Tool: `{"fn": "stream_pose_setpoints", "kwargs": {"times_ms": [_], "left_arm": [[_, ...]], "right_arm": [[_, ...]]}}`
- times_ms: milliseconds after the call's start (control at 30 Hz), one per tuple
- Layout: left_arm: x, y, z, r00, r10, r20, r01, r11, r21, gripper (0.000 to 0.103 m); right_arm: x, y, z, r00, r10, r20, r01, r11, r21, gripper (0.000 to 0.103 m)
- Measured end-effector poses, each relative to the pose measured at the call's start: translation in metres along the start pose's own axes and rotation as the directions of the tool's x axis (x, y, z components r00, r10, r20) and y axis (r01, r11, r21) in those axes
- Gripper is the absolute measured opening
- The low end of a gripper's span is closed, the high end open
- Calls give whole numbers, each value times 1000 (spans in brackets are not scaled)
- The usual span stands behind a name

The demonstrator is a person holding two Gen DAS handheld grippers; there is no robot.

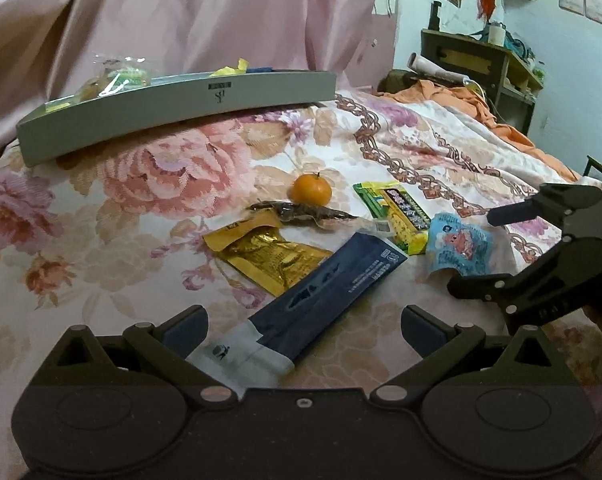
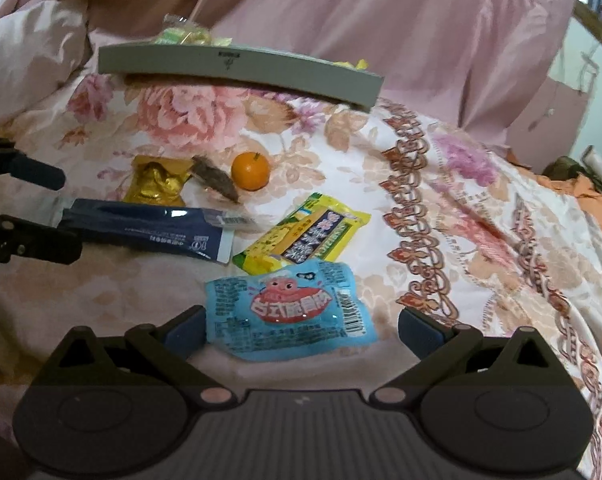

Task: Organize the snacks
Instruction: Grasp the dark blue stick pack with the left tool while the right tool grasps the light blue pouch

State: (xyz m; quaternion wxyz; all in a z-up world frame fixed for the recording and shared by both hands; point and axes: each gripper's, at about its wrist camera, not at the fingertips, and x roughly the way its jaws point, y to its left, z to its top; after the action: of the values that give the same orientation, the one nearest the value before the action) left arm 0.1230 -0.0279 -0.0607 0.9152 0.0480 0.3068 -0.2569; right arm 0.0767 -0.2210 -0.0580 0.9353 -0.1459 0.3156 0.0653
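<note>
Snacks lie loose on a floral bedspread. A long dark blue packet lies between the fingers of my open left gripper. A light blue packet lies between the fingers of my open right gripper. Beyond are a yellow-green packet, a gold packet, a brown wrapped snack and an orange. A grey tray at the back holds several snacks. The right gripper also shows in the left view, the left gripper in the right view.
Pink curtain fabric hangs behind the tray. An orange cloth and a dark wooden shelf unit are at the far right. The bedspread slopes away to the left and right.
</note>
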Motion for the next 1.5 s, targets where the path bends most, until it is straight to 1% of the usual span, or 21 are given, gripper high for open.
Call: {"fn": "stream_pose_setpoints", "kwargs": {"times_ms": [167,267,367,567,867,967,1033,1167,1333,1433,1500], "left_arm": [[10,2,4,1000,-27,-15,27,999,33,102],[16,2,7,999,-38,-32,40,997,62,102],[20,4,9,997,-56,-46,59,996,71,102],[21,0,11,999,-40,-37,43,994,98,101],[29,1,11,996,-54,-71,62,992,107,95],[29,1,12,996,-48,-75,57,992,113,90],[29,0,12,995,-56,-82,65,991,119,80],[29,-2,12,993,-65,-96,76,990,121,72],[26,-6,14,990,-85,-116,97,990,104,50],[24,-9,15,989,-72,-132,85,992,97,45],[23,-9,15,987,-64,-145,75,995,70,43]], "right_arm": [[13,-5,6,998,52,-28,-52,998,25,103],[19,-8,8,996,74,-40,-72,997,39,103],[22,-10,9,995,91,-50,-88,994,60,103],[22,-7,11,994,94,-52,-90,994,60,103],[21,-4,10,995,90,-54,-86,994,73,101],[19,-2,10,994,97,-46,-94,993,73,98],[17,-1,9,994,99,-41,-96,993,72,96],[14,0,8,994,104,-32,-101,991,82,94],[8,2,5,993,117,-20,-115,990,85,93],[4,3,4,992,128,-14,-126,989,83,93],[3,4,2,991,136,-9,-135,987,89,93]]}}
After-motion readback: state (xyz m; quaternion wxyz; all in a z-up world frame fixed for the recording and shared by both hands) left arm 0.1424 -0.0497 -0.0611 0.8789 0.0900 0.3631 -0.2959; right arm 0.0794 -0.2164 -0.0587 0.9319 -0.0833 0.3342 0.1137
